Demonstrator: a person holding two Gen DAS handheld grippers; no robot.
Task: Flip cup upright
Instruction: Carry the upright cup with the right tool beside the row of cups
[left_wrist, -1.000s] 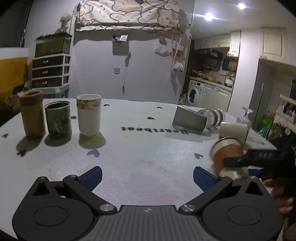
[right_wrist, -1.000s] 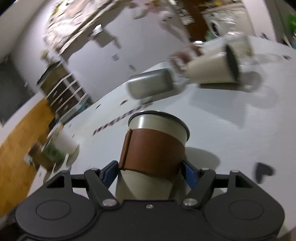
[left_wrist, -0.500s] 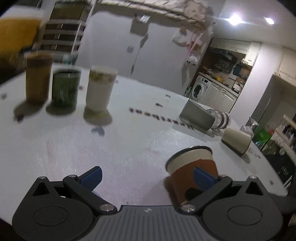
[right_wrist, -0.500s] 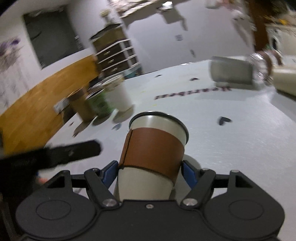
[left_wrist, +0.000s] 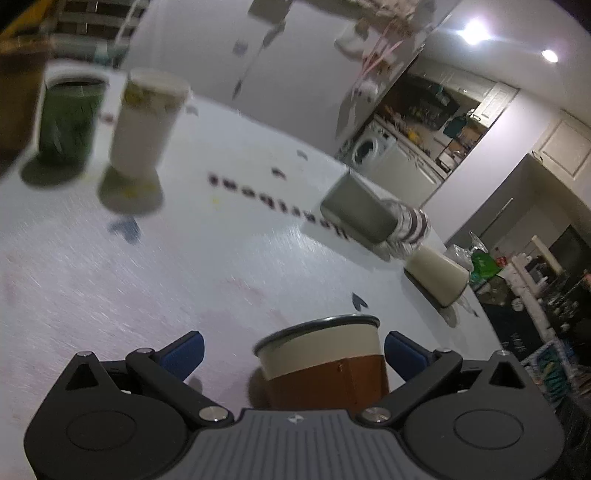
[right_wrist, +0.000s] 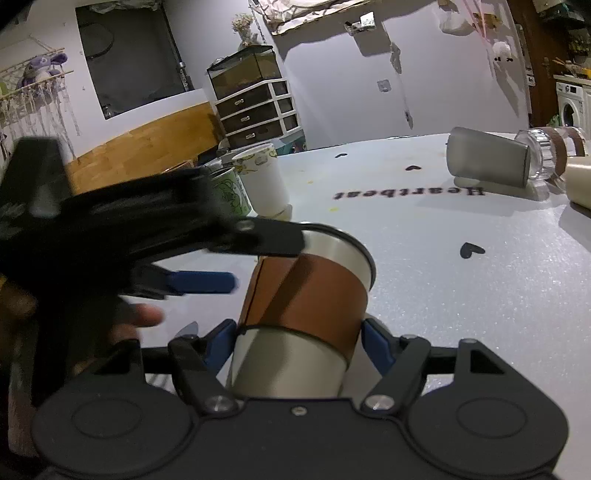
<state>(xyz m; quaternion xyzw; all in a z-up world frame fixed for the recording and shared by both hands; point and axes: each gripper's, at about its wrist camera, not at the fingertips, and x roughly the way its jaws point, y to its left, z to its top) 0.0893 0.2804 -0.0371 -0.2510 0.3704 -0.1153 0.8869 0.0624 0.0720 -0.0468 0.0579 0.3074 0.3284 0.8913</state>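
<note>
A: Right wrist view: we log the right tool closed on the cup, blue pads pressed to both sides at the lower edge of its brown sleeve. The cup stands mouth up, slightly tilted, over the white table; we cannot tell whether its base touches the surface.

B: Agreed. Same view, we see the left tool coming in from the left, blurred, one black finger lying across the cup's rim and one blue pad well short of the sleeve.

A: Left wrist view: the left tool is spread wide, the cup sitting between its fingers, nearer the right-hand pad. We see a gap at the left pad; contact at the right pad we cannot tell. It grips nothing.

B: Other items, left wrist view: a green cup and a white cup stand upright at the far left. A grey metal cup lies on its side past the printed lettering, a clear jar just behind it, a cream cup lying on its side nearer the table edge.

A: Noted. Black heart marks dot the surface.
</note>
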